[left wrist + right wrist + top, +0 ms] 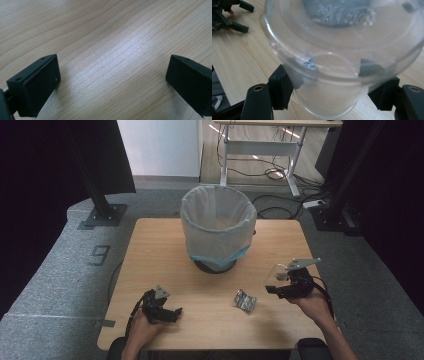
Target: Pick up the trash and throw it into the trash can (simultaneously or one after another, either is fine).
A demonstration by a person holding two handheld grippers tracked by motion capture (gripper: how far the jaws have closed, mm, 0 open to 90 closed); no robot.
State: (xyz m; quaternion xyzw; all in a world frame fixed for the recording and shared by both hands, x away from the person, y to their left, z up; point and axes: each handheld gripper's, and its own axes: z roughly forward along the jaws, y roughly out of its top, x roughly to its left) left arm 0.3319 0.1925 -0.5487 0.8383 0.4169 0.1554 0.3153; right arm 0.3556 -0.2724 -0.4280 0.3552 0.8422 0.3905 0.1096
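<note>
1. Clear plastic cup (337, 62) — pinched between the fingers of the right gripper (281, 279), lifted off the desk (165, 255) at its right side. In the right gripper view the cup fills the space between the two black fingers (280, 87), both pads pressing on its wall; the open mouth faces away from the camera.
2. Step in hand, as I judge it: carrying the cup toward the lined waste bin (218, 222), which stands at the far middle of the desk, white bag folded over its rim.
3. Crumpled silvery wrapper (245, 300) lies on the desk, near the right gripper and between the two hands; not touched.
4. Left gripper (167, 312) rests low at the near left of the desk, fingers (40, 82) spread wide with only bare wood between them.
5. Next move likely calls for raising the cup above the bin's rim, bringing it forward and left over the opening, then spreading the fingers to drop it. Grip must stay firm; thin plastic may flex or slip.
6. Wrapper probably follows after.
</note>
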